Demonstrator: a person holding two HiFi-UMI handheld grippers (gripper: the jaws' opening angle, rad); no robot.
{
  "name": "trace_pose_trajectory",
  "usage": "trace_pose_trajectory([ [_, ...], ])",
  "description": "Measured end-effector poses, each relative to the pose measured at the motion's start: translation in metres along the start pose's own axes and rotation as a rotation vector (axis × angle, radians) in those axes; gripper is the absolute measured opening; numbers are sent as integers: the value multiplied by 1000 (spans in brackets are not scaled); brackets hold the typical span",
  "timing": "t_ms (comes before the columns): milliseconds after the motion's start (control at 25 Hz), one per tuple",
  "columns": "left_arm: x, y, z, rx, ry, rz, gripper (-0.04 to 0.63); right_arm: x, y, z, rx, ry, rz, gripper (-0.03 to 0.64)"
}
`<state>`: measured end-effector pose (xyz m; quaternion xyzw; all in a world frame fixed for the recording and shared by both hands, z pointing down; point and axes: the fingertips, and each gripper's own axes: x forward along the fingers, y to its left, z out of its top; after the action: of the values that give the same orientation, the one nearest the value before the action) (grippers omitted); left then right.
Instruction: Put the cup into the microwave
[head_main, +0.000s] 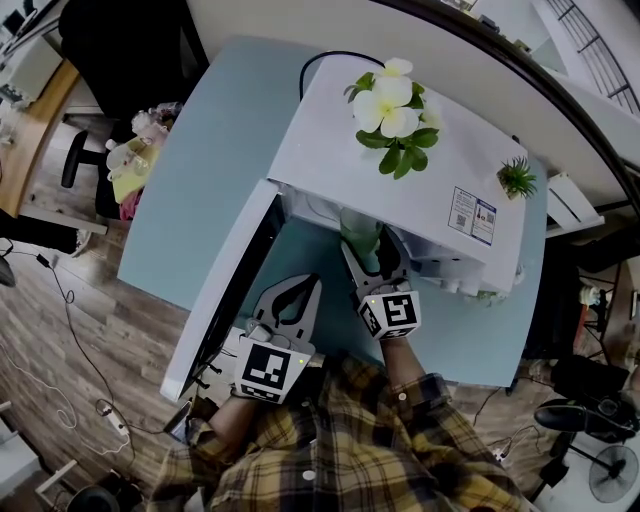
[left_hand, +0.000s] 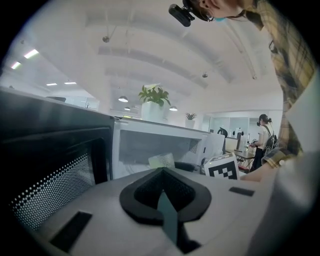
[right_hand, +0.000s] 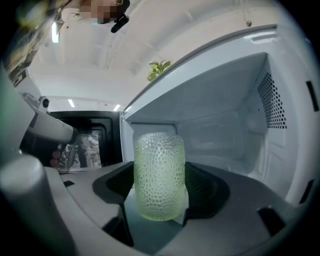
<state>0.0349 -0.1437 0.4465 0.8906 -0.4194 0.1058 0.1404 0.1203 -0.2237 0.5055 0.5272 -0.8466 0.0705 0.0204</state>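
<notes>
Clamping the upright dimpled green cup (right_hand: 159, 175) between its jaws, the right gripper (head_main: 372, 255) stands at the open microwave's (head_main: 330, 140) mouth, cavity straight ahead; the left gripper (head_main: 303, 292), jaws together and empty, hovers beside the door (head_main: 225, 290)

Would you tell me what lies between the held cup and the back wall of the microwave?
Nothing does. The right gripper view shows only the bare cavity of the microwave beyond the cup.

The microwave cavity (right_hand: 225, 135) is lying open ahead of the right fingers (right_hand: 210, 192); its door (right_hand: 90, 145) is jutting out leftward.
</notes>
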Motion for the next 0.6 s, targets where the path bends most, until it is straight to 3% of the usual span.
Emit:
trace_pose_trajectory([
  [600, 2, -2, -5, -8, 8, -12, -6, 11, -18, 5, 38, -36, -46, 318],
])
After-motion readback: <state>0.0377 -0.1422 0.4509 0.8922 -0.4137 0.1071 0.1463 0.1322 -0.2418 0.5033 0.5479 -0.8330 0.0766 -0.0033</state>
